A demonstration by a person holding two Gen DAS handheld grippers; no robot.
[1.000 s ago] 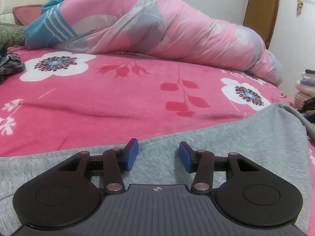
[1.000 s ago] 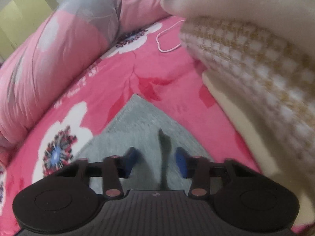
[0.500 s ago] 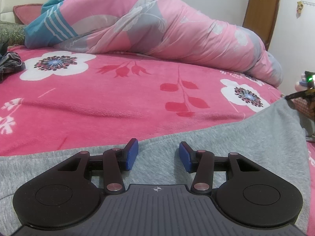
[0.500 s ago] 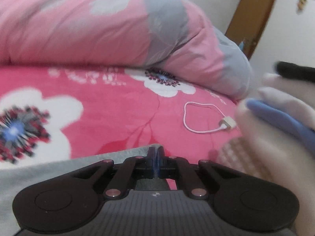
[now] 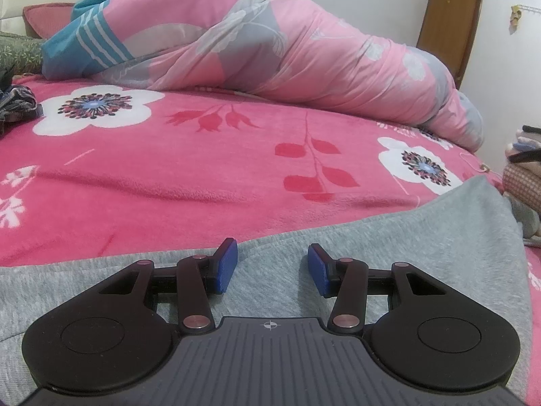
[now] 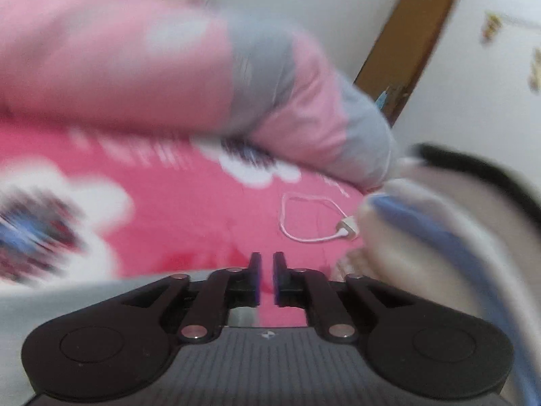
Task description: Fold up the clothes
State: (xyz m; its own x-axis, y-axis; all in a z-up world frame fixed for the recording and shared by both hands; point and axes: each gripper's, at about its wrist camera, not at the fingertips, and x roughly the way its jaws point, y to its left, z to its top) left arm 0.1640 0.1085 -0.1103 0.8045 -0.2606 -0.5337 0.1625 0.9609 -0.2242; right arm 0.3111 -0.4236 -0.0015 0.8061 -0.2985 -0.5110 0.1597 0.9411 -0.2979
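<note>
A grey garment [image 5: 389, 237] lies flat on the pink flowered bed cover [image 5: 203, 169]. My left gripper [image 5: 272, 265] is open and empty, low over the garment's far edge. In the blurred right wrist view my right gripper [image 6: 266, 279] has its blue pads a narrow gap apart, with nothing between them. It sits at the grey garment's corner [image 6: 67, 297], which shows at the lower left of that view.
A rolled pink and grey quilt [image 5: 270, 61] lies along the back of the bed. A white charging cable [image 6: 311, 216] lies on the cover ahead of the right gripper. Stacked folded clothes [image 6: 456, 237] stand to the right. A dark patterned cloth [image 5: 17, 105] lies far left.
My right gripper shut on the garment corner, then its pads parted slightly and the view swung. The garment's right corner now lies flatter. My left gripper has stayed still.
</note>
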